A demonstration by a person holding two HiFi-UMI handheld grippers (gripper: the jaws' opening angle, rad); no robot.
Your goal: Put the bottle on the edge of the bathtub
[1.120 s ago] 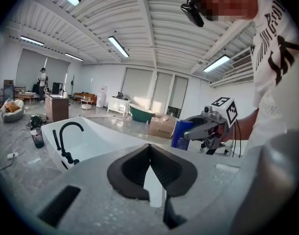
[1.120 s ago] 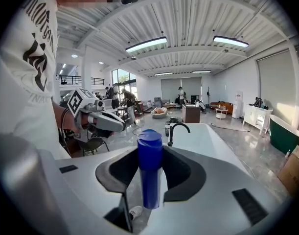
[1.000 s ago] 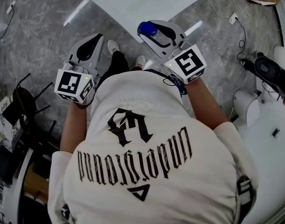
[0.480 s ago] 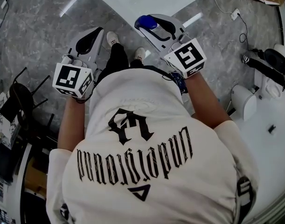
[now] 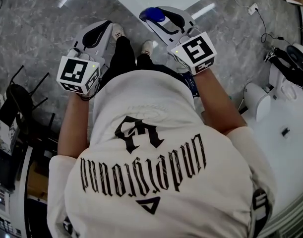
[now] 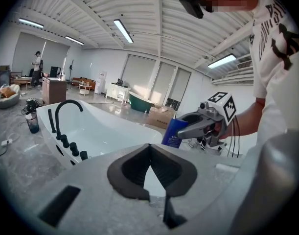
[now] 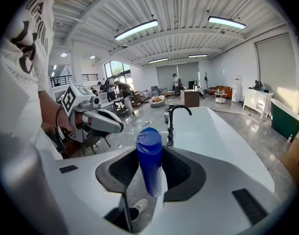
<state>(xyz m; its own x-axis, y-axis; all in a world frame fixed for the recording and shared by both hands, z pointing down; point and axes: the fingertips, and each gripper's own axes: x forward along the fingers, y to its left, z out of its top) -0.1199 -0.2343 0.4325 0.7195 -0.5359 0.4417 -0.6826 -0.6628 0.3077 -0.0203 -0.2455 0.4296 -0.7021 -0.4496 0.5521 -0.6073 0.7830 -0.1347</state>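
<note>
Right gripper view has it: the right tongs (image 7: 149, 150) are pinching the blue bottle (image 7: 149, 168) by its body, cap end poking out past the tips. It's held in the air with the white bathtub (image 7: 227, 131) and its black faucet (image 7: 174, 116) just beyond, seemingly short of the rim, though the wide lens makes that hard to judge. Left tongs (image 6: 150, 148) are pressed together at the tips, nothing between them, off beside the bottle.
</note>
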